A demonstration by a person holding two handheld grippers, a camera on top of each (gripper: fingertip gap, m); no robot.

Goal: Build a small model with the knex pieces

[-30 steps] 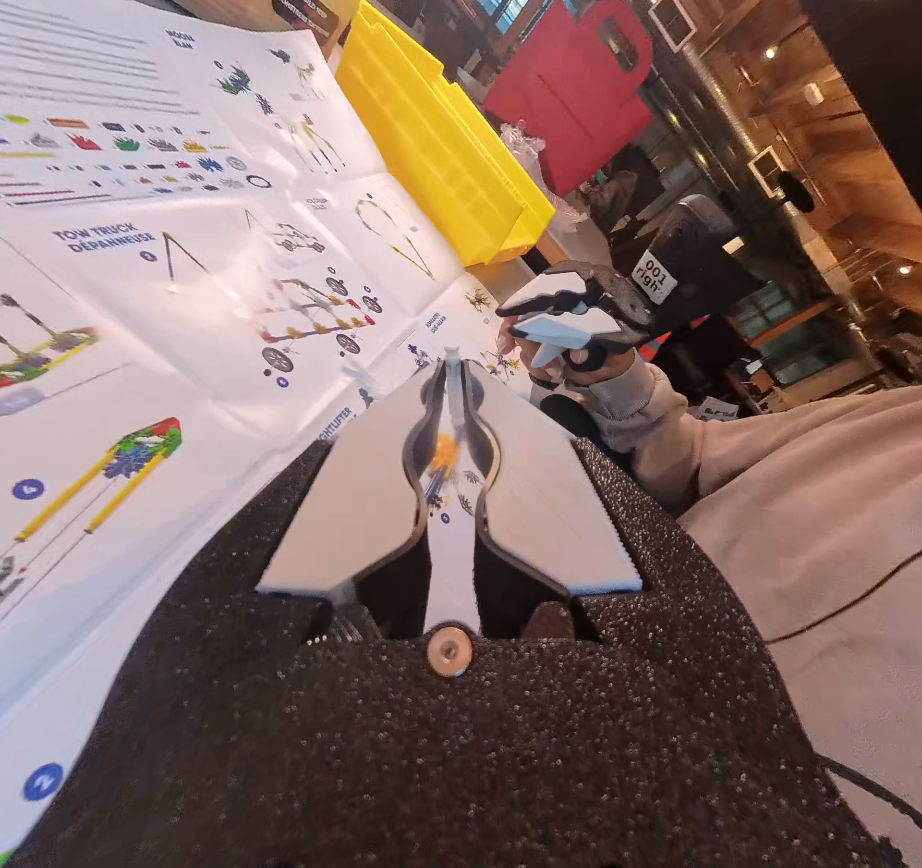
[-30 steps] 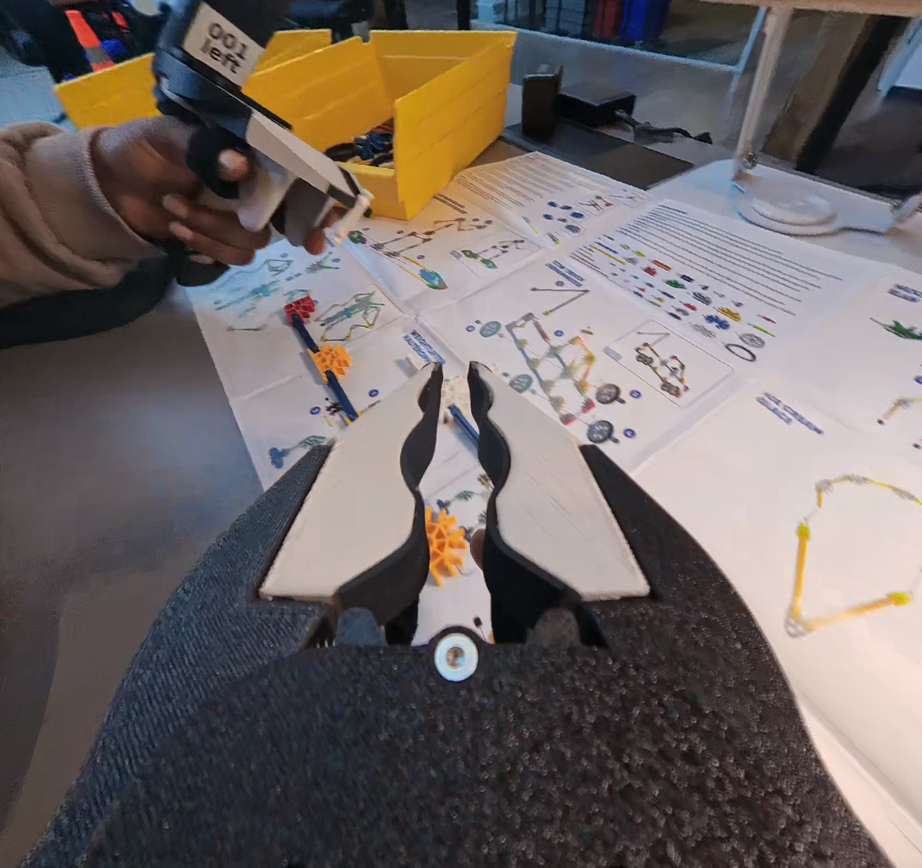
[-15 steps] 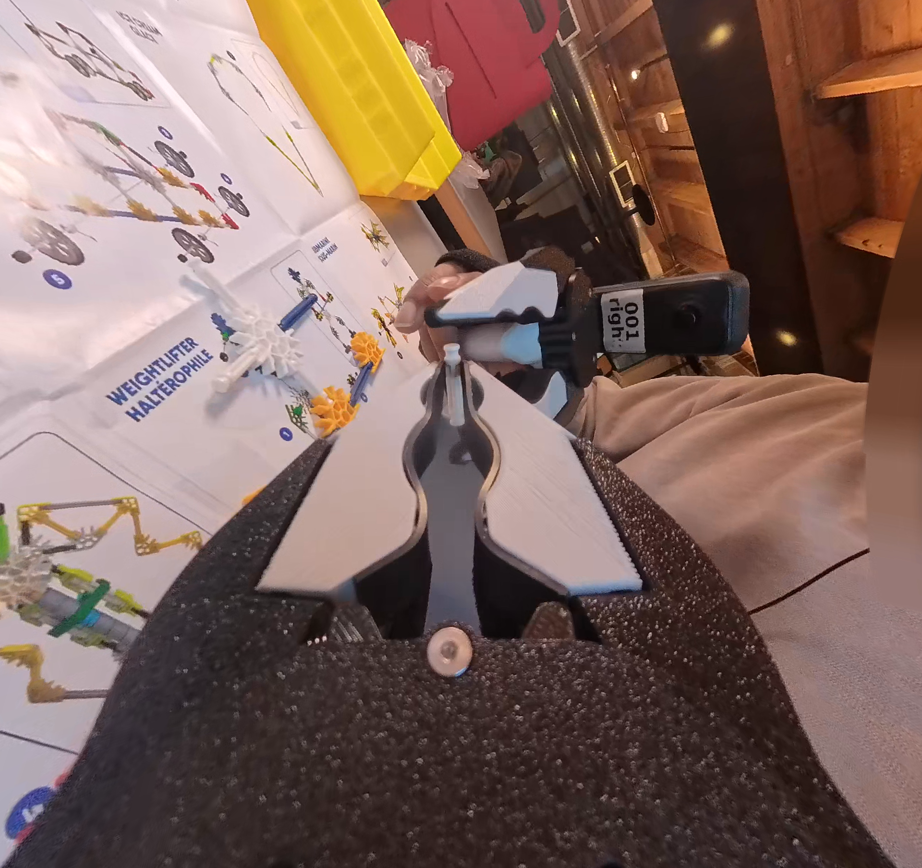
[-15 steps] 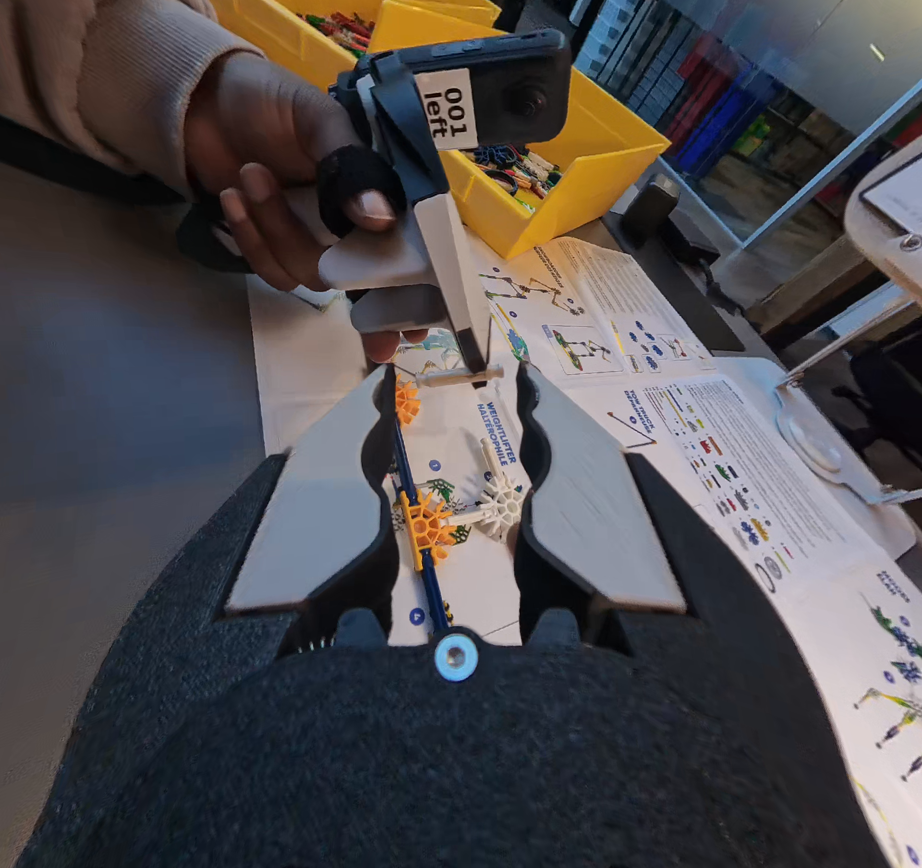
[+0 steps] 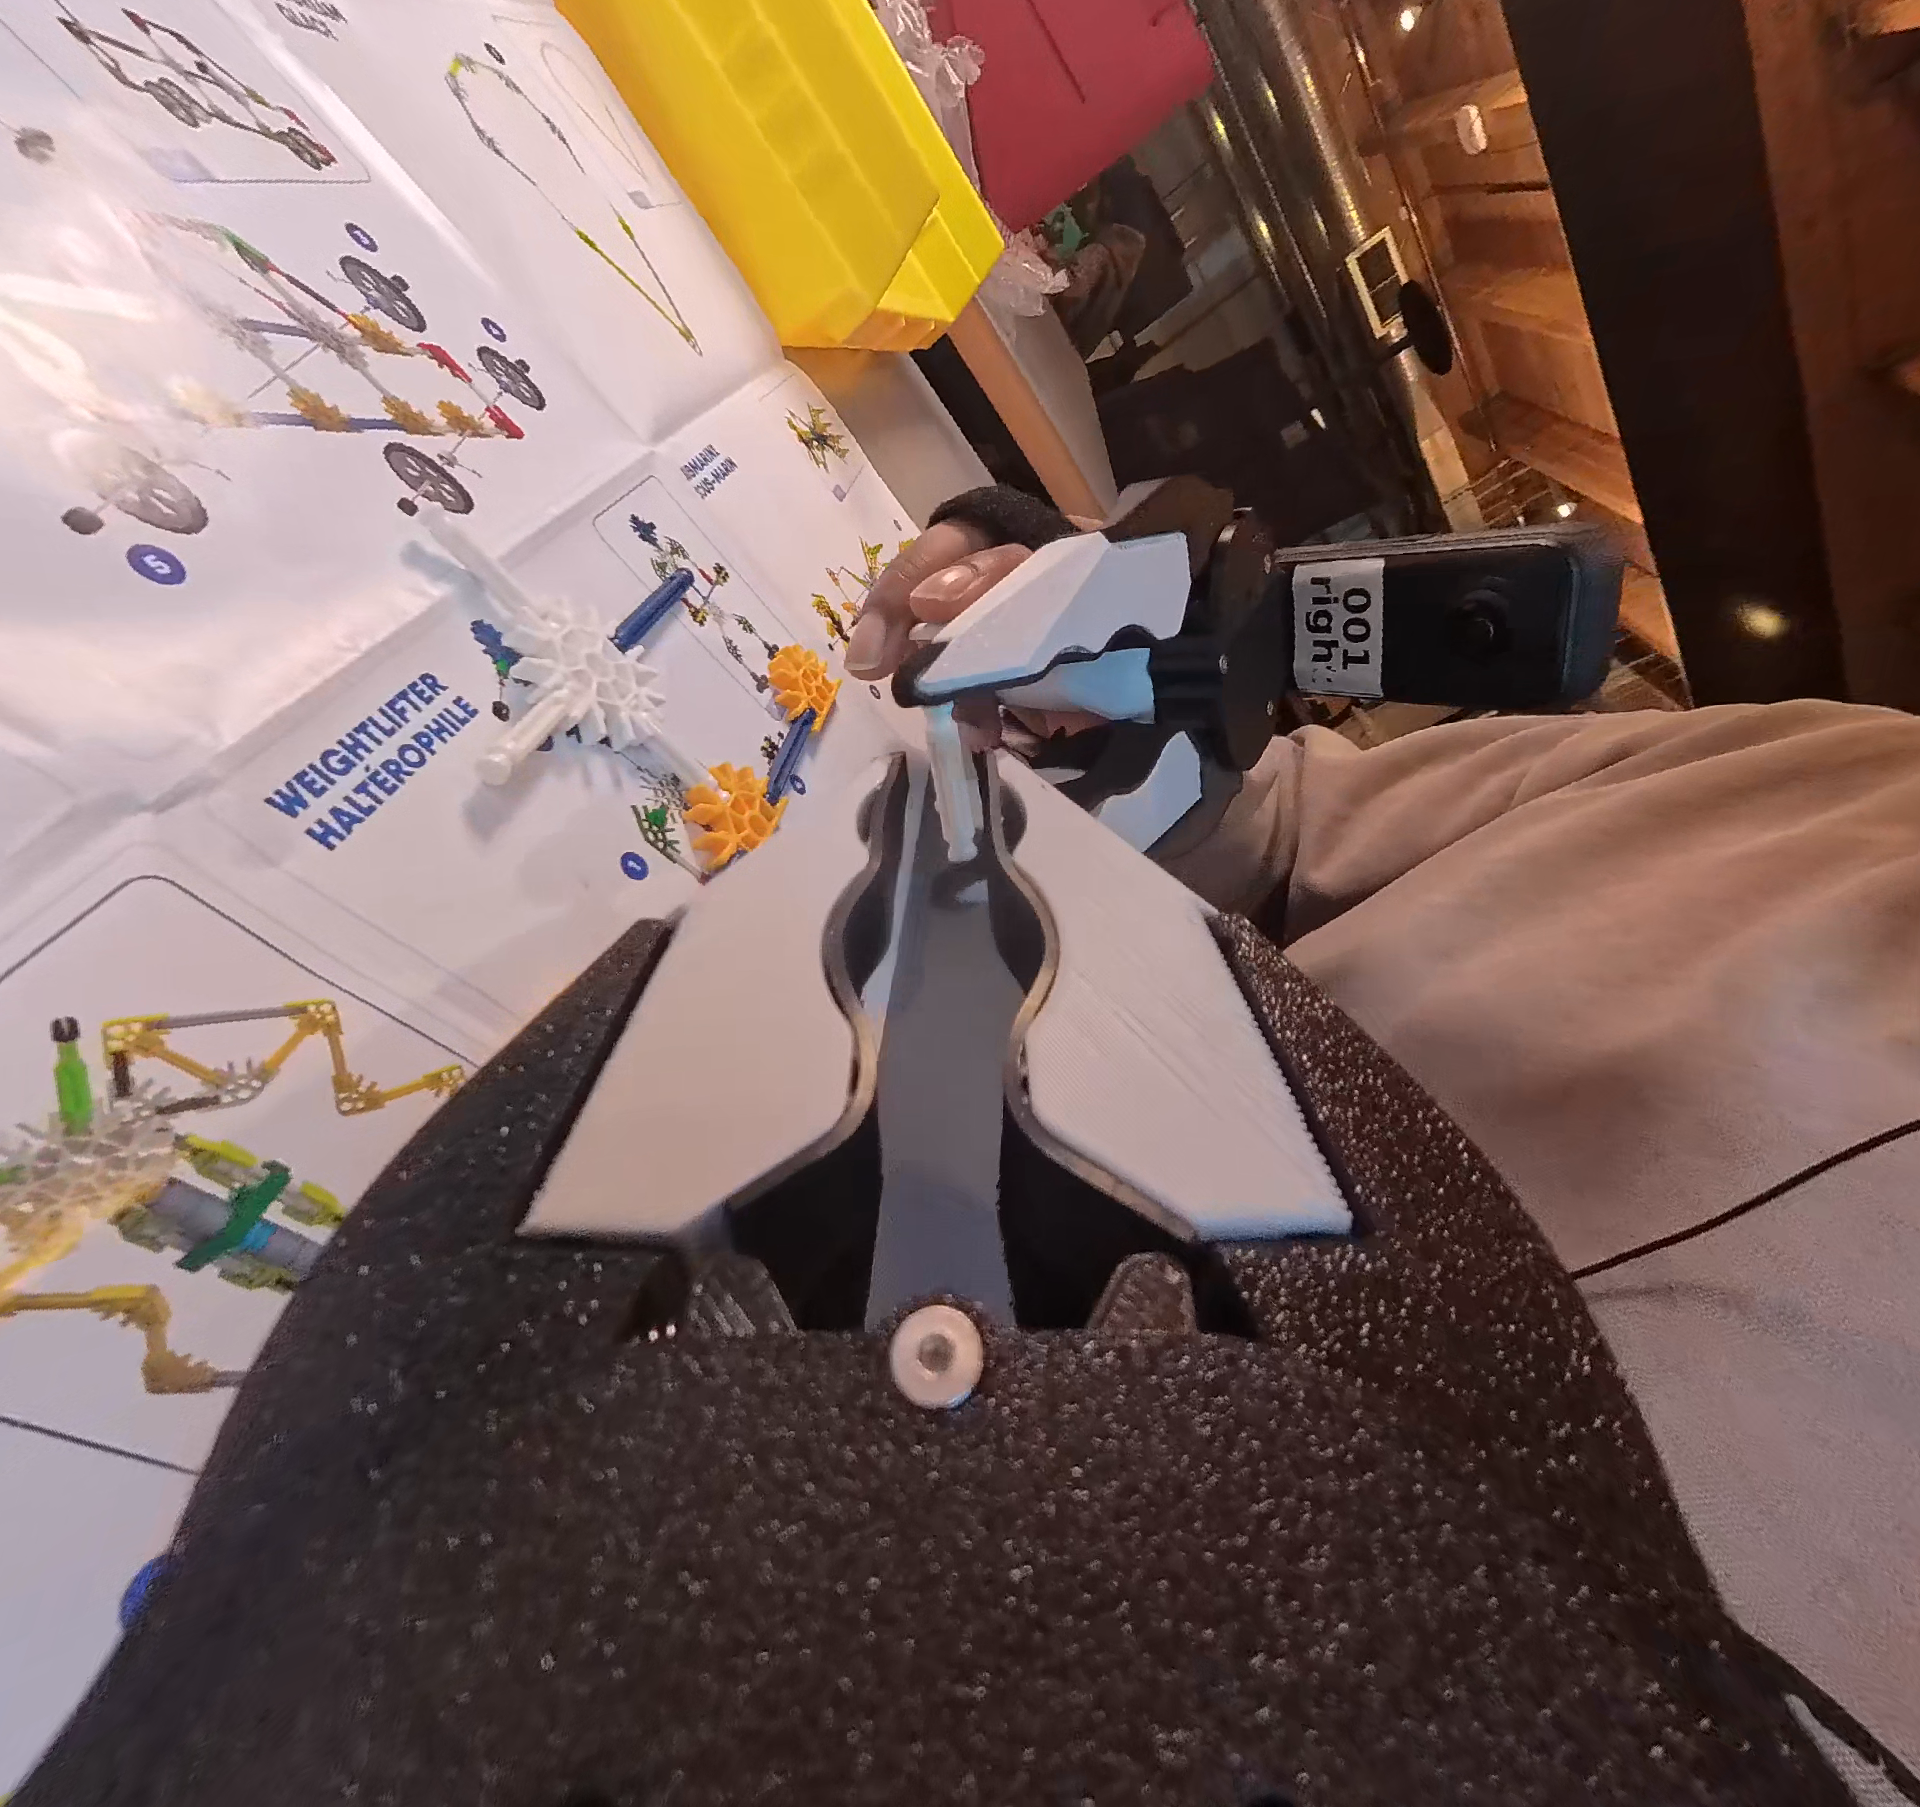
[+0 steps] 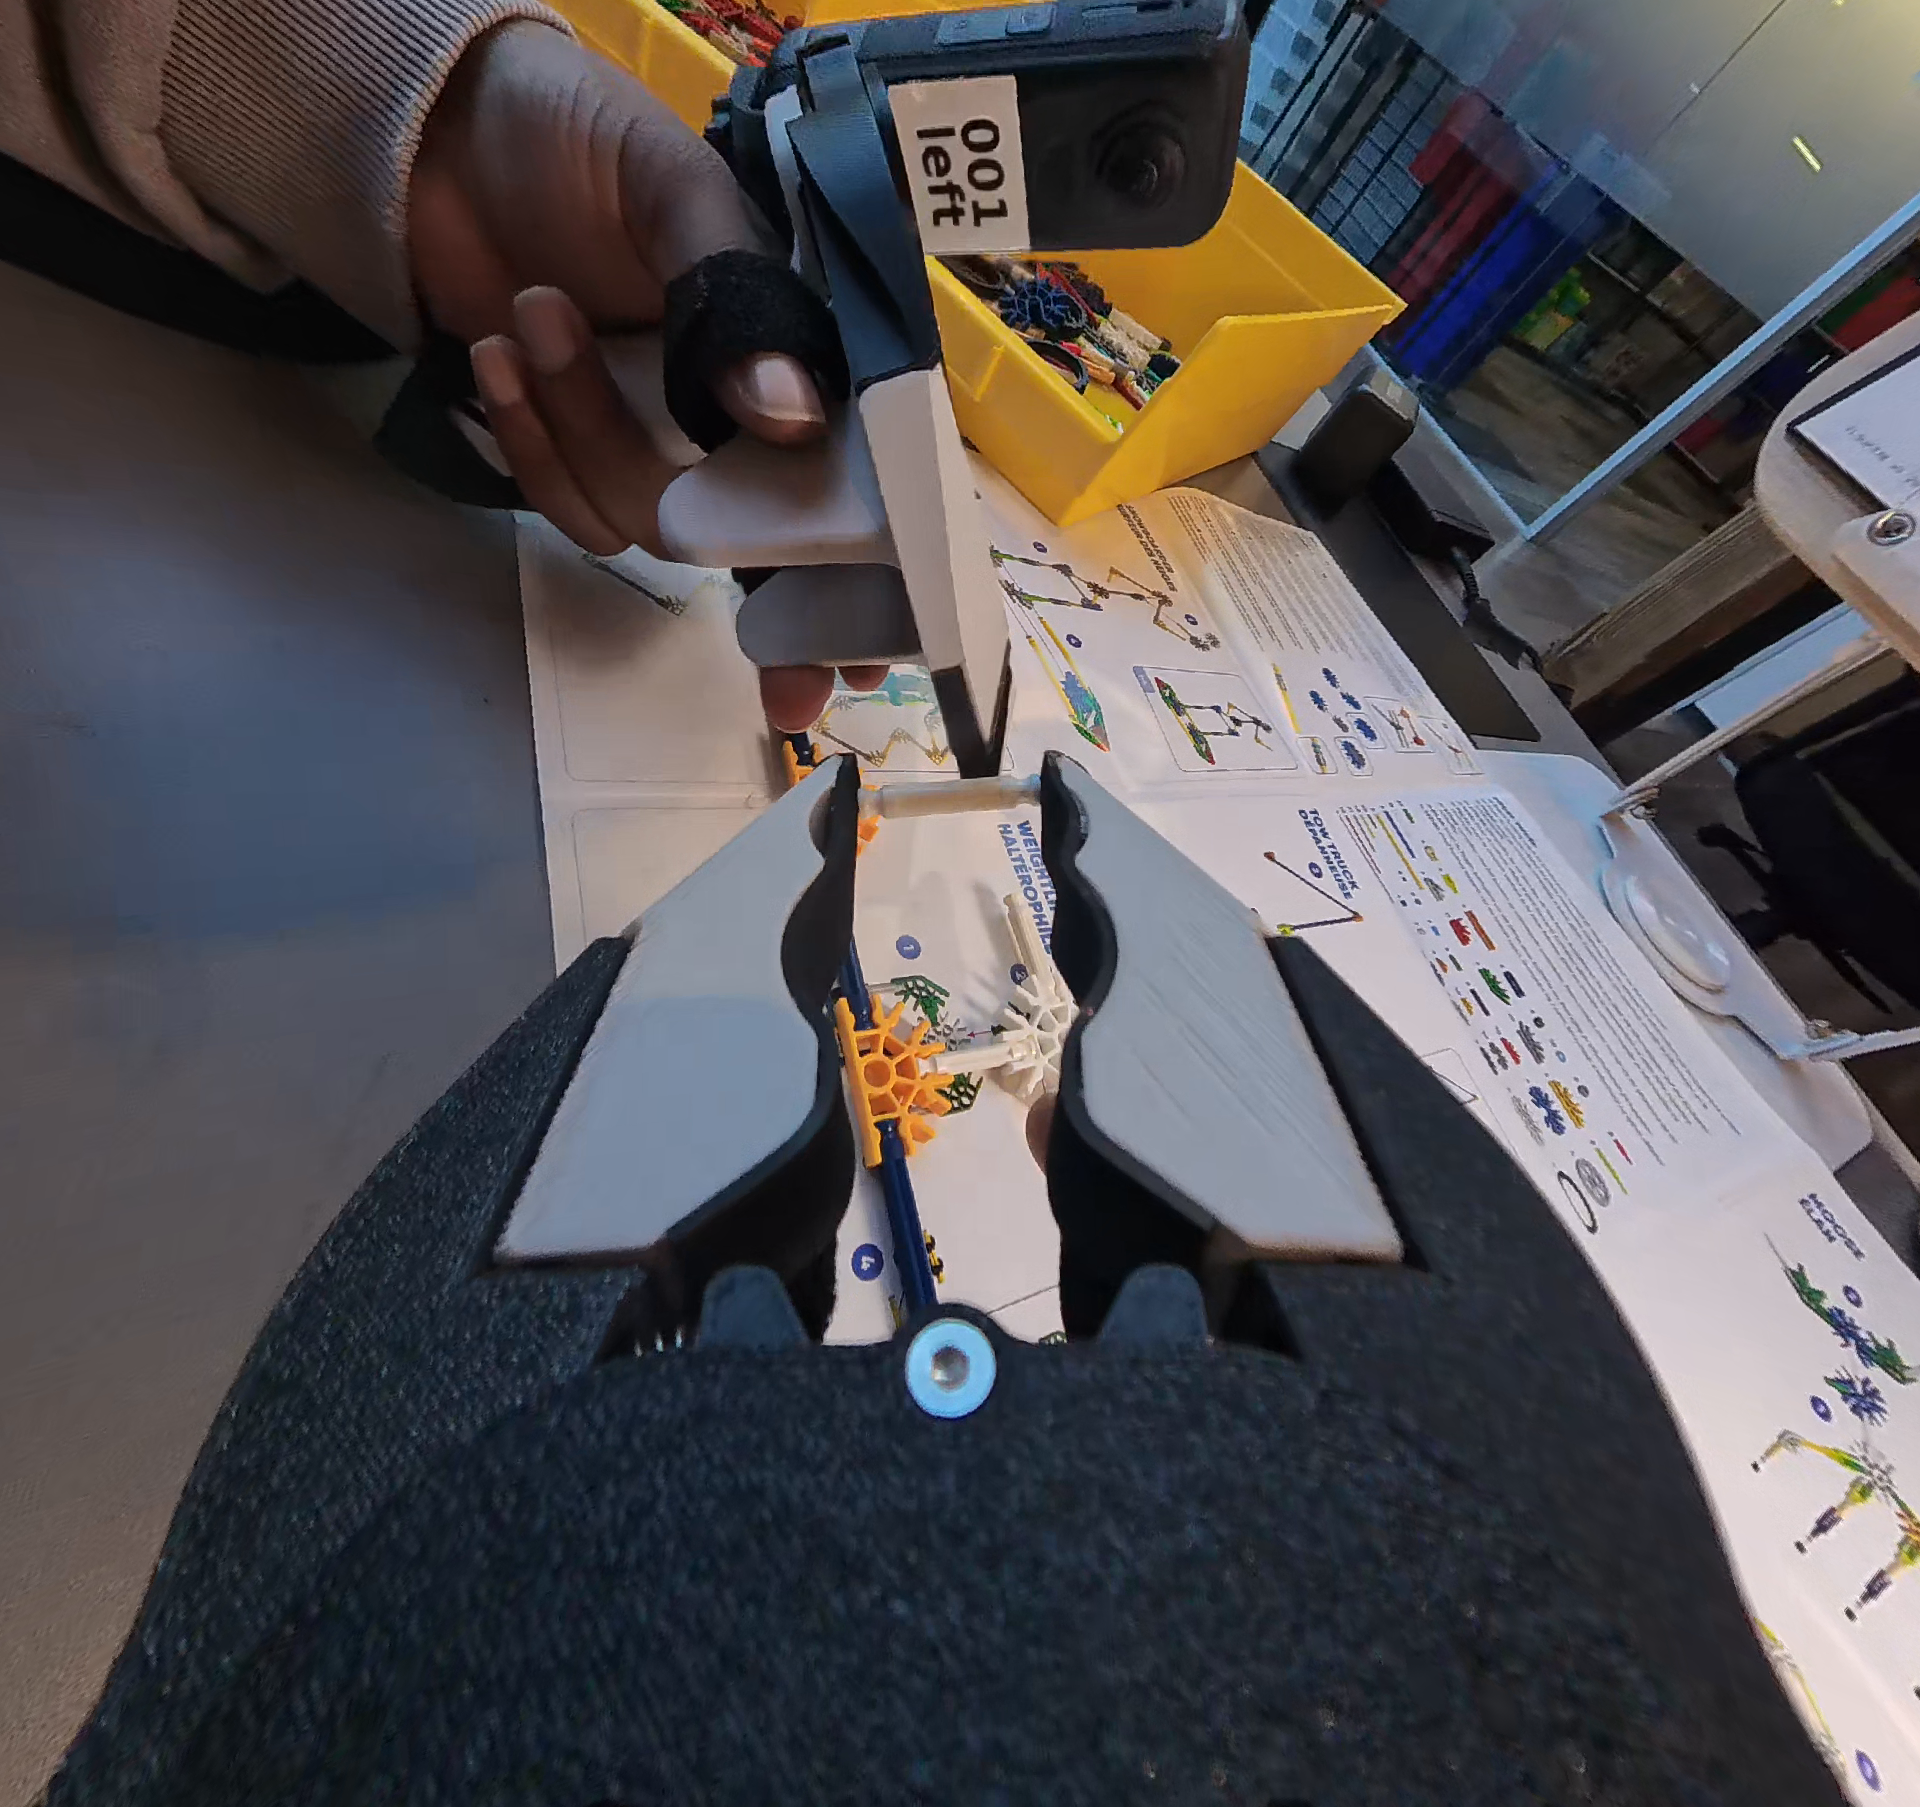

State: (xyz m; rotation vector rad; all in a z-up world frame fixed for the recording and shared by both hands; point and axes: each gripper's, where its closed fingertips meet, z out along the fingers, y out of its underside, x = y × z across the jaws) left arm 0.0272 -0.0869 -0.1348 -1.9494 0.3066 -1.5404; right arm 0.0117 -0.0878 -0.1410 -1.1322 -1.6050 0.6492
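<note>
The left gripper (image 5: 948, 770) pinches a short white rod (image 5: 952, 793) near its middle. The right gripper (image 6: 948, 789) stands wide, its tips bracketing the rod's two ends; whether they touch is unclear. Below on the instruction sheet (image 6: 1351, 926) lie a white connector (image 6: 1034, 1025), an orange connector (image 6: 888, 1071) and a blue rod (image 6: 899, 1207). A yellow bin (image 6: 1195, 365) sits beyond.
</note>
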